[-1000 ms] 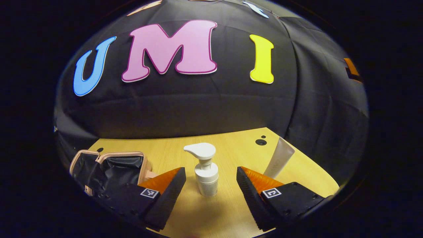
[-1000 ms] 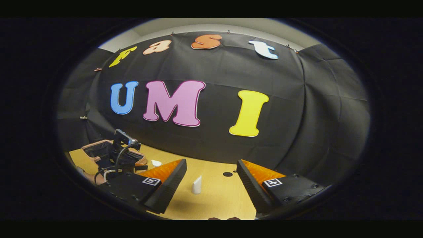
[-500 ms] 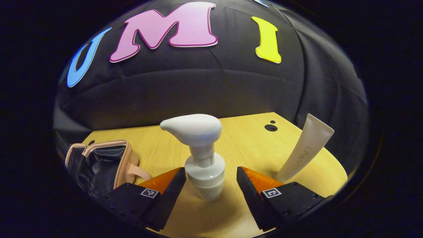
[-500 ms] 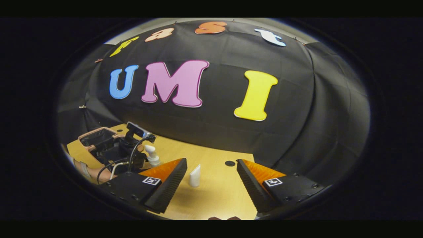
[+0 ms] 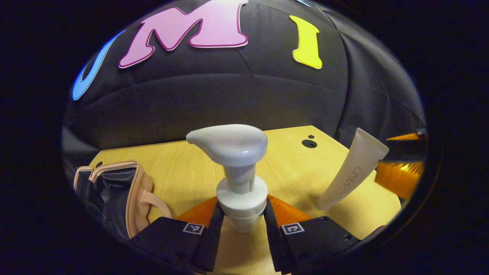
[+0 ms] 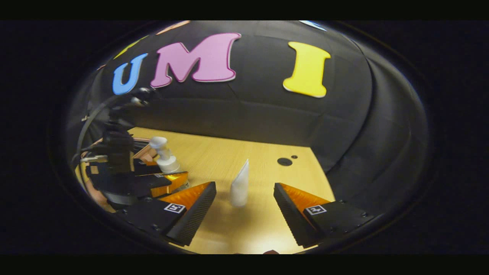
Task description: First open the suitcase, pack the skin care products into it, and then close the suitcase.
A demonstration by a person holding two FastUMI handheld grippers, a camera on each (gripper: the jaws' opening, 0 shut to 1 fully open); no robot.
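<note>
On the desk (image 5: 183,168), the left hand-held gripper (image 5: 241,223) pinches the white pump bottle (image 5: 238,168) at its body, both fingers pressed against it.

In the left gripper view the bottle stands upright; to its left lies the open suitcase (image 5: 114,193), a small pink-edged case with a dark lining, and nothing can be made out inside it. A white tube (image 5: 353,170) stands cap-down, leaning, to the right. In the right gripper view the right hand-held gripper (image 6: 244,214) is spread wide, with the tube (image 6: 240,185) just ahead between its fingers, untouched.
</note>
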